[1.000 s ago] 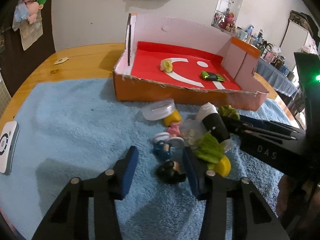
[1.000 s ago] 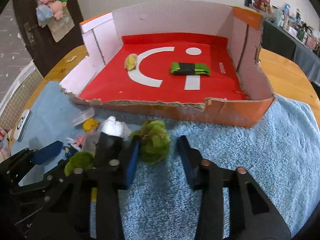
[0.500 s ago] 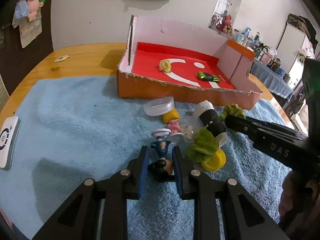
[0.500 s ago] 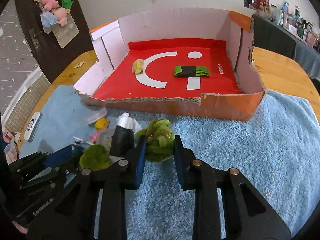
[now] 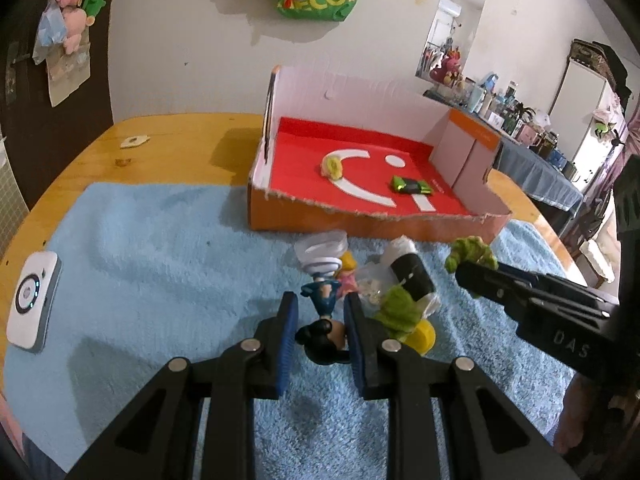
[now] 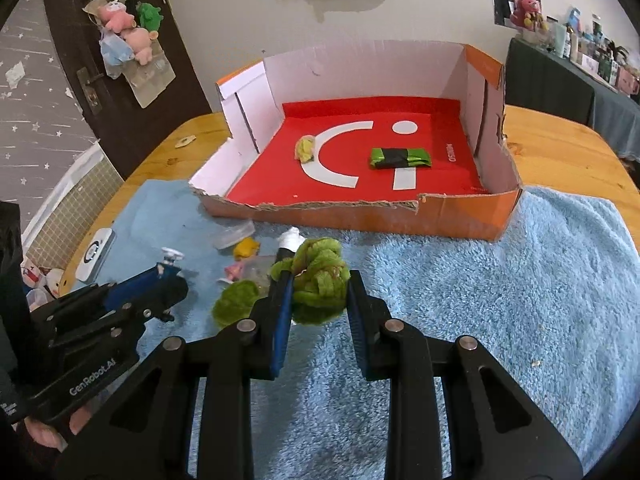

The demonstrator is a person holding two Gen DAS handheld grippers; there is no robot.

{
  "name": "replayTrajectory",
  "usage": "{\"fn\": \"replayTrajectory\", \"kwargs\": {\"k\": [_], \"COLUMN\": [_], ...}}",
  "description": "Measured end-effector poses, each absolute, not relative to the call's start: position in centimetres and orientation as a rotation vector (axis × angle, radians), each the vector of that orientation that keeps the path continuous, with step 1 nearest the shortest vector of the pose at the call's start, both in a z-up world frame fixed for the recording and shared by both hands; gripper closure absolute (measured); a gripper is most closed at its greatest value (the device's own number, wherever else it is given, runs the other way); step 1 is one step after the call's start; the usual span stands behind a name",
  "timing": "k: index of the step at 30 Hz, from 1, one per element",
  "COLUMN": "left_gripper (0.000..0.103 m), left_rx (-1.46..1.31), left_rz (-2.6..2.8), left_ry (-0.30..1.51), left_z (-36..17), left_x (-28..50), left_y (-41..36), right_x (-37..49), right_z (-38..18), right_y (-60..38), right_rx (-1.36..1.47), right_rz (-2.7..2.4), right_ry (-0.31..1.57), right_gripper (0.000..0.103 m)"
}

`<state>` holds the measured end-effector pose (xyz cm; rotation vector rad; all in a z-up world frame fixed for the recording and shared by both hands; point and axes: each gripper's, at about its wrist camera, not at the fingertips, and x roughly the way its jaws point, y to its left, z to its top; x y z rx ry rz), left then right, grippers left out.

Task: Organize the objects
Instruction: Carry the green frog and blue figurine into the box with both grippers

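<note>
Grip on both sides — left gripper [image 5: 320, 332] clamped on a small figurine [image 5: 325, 322], right gripper [image 6: 318, 294] clamped on a green plush [image 6: 318, 282], both just in front of the box [image 6: 472, 222] on the blue towel [image 6: 520, 280]. Figurine held by its dark head, blue body and white base pointing away toward the box; long axis runs along the fingers, tilted slightly up. Plush is a rounded wad, no clear long axis. Step in hand, as judged: carry both over the torn front wall and set them on the red floor. Lift high enough to clear that wall; keep the squeeze steady, since the figurine's round head could pivot between the pads. Land each on bare floor apart from the yellow toy [image 6: 305, 149] and green packet [image 6: 400, 158] already inside. Remaining clutter — cup [image 5: 323, 246], black roll [image 5: 412, 276], second plush [image 6: 236, 307] — sits left of the right gripper, near the box front.
</note>
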<state>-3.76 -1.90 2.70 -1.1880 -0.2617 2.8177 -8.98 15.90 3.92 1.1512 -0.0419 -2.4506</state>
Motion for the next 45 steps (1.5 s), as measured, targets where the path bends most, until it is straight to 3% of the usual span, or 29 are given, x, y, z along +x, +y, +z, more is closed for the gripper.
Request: {"fn": "replayTrajectory", "kwargs": {"k": [29, 45], "left_gripper": [0.078, 0.078], "left_rx": [-1.105, -1.148], "left_rz": [2.79, 2.74], "left_ry": [-0.236, -0.203], "left_z": [6.6, 6.9], "left_x": [-10.0, -14.1], "left_y": [-1.1, -0.8], "right_x": [-11.6, -16.0], "right_z": [8.0, 8.8], "right_y": [16.9, 16.3], "right_rx": [1.059, 1.122], "right_rz": [-2.493, -2.501], "right_ry": [-0.079, 0.021], "right_gripper": [0.078, 0.078]}}
